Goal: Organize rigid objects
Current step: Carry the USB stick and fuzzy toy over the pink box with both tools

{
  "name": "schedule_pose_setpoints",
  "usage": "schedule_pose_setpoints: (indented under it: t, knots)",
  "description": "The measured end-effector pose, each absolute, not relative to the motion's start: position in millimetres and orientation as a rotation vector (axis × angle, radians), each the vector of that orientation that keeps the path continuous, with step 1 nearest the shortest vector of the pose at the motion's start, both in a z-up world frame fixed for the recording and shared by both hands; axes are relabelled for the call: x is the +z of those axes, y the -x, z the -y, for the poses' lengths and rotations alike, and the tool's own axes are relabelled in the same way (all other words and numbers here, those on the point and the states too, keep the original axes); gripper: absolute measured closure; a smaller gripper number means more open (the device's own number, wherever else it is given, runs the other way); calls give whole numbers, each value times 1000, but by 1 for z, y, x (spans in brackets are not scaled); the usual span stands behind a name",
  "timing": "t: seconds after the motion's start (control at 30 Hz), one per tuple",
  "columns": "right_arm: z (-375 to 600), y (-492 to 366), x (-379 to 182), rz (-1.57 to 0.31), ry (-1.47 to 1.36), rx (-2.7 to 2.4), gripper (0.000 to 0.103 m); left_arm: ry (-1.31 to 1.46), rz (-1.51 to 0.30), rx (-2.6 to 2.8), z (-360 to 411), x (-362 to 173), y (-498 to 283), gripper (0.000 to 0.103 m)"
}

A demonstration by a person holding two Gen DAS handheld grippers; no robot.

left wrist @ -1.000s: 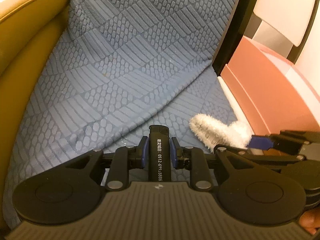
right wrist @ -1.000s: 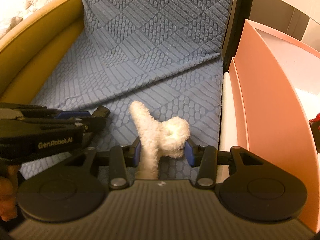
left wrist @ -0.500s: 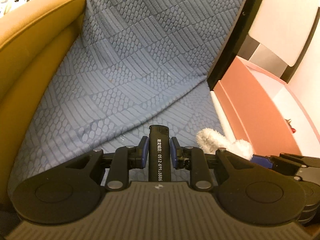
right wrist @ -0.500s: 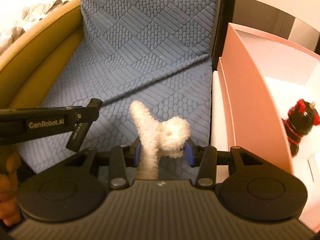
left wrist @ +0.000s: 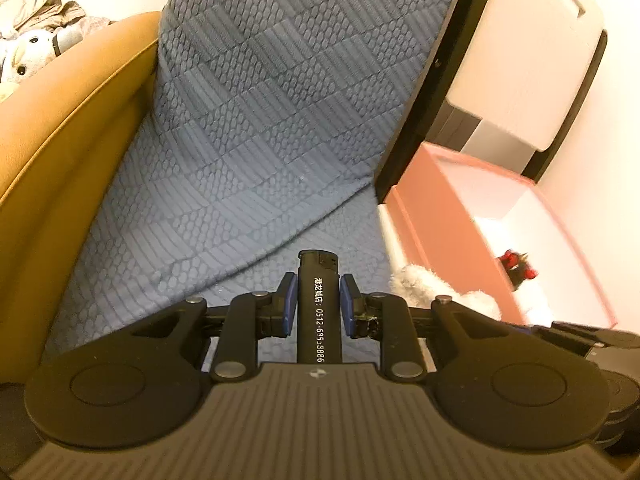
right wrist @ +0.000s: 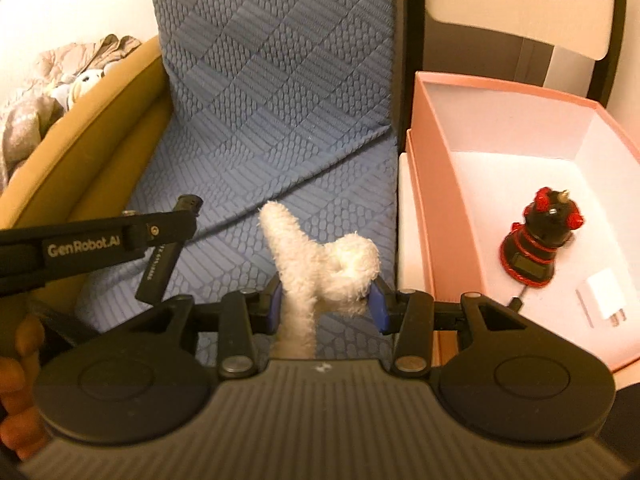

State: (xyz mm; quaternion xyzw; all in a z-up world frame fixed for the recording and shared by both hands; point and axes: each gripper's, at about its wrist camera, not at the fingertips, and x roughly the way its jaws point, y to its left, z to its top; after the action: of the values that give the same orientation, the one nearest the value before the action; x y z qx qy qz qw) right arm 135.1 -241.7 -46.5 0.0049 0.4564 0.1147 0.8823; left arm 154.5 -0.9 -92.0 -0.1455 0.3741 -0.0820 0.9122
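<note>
Since a second ago both views have risen: more of the pink box's white inside shows, and the red and black figure has come into sight.

The blue patterned cushion (right wrist: 280, 120) fills the middle of both frames, with the mustard sofa arm (left wrist: 60, 160) at left. The pink box (right wrist: 436, 184) stands at right, just beside the cushion; inside it are the red and black figure (right wrist: 538, 244) and, lower right, a small white plug (right wrist: 604, 296).

The left gripper (left wrist: 318, 300) has its jaws clamped on a black lighter (left wrist: 319, 312), upright at lower centre and printed in white with Chinese characters and "0512-695", then digits ending "8886". The side of that gripper reads "GenRobot.AI" at left in the right wrist view. The right gripper (right wrist: 326, 300) has its jaws clamped on a white fluffy toy (right wrist: 320, 264), held above the cushion.
</note>
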Motion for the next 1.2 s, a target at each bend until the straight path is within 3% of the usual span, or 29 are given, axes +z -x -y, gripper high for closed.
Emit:
schedule_pose_setpoints:
  t: [0.6, 1.2]
  knots:
    - [297, -136, 41, -813, -50, 230, 57, 304, -661, -249, 70, -7, -152, 76]
    - [380, -154, 99, -681, -73, 187, 57, 295, -561, -330, 171, 45, -163, 76]
